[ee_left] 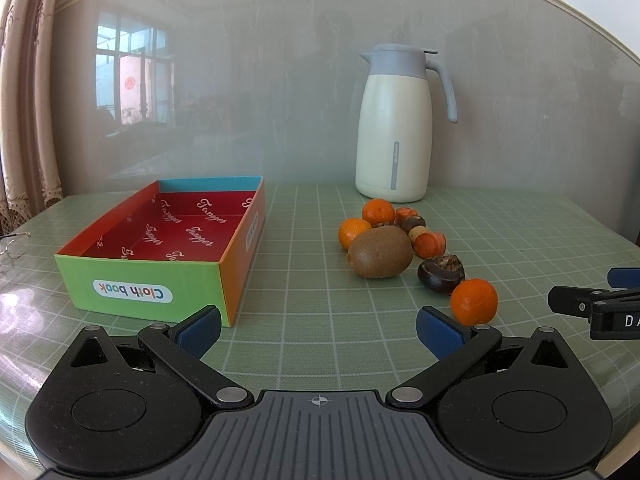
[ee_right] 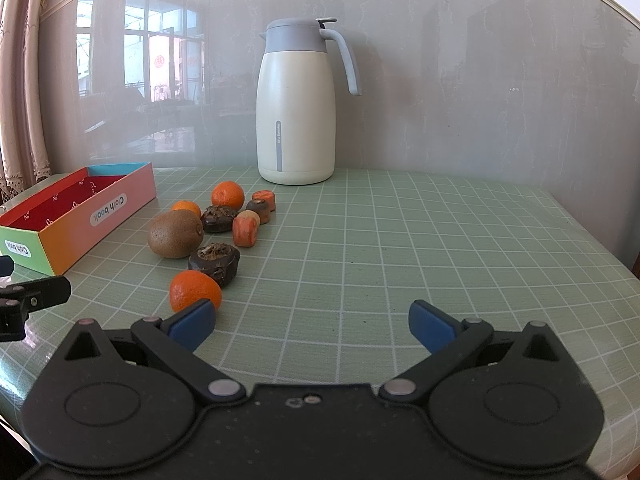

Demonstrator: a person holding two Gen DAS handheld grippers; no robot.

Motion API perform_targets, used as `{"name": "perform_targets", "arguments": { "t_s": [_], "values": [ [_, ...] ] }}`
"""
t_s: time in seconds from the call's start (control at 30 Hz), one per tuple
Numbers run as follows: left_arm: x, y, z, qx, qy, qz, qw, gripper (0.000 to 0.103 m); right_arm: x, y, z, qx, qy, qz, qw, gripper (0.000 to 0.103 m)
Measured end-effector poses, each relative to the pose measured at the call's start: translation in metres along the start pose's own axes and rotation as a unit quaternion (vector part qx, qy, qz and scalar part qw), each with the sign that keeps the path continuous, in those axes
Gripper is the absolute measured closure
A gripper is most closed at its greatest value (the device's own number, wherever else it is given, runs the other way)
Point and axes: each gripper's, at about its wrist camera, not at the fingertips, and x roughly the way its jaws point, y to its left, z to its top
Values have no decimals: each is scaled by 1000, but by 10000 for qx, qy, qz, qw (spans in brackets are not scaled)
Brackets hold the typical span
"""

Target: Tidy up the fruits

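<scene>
A colourful open box [ee_left: 160, 272] with a red inside lies on the green grid mat, also in the right wrist view [ee_right: 80, 216]. Right of it lies a cluster: a brown kiwi [ee_left: 380, 252] [ee_right: 175, 233], three tangerines, the nearest one [ee_left: 473, 301] [ee_right: 195, 290], dark water chestnuts [ee_left: 441, 273] [ee_right: 214, 262] and orange carrot chunks [ee_left: 429, 242] [ee_right: 245, 231]. My left gripper [ee_left: 319, 330] is open and empty, facing the gap between box and fruit. My right gripper [ee_right: 312, 325] is open and empty, its left finger just before the nearest tangerine.
A cream thermos jug [ee_left: 394, 124] [ee_right: 298, 100] with a grey lid stands at the back against the wall. Glasses [ee_left: 14, 242] lie at the far left of the table. The table's right edge [ee_right: 600, 236] falls off beyond the mat.
</scene>
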Motion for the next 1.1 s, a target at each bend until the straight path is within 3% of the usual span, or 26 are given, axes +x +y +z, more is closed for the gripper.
{"name": "perform_targets", "arguments": {
  "t_s": [0.77,1.1],
  "values": [
    [2,-11,2,169,77,-99,9998,0,1,0,-1,15,-12,-37,10000,0],
    [25,-50,6,305,242,-570,9976,1,-6,-19,3,427,-311,-615,9967,0]
  ]
}}
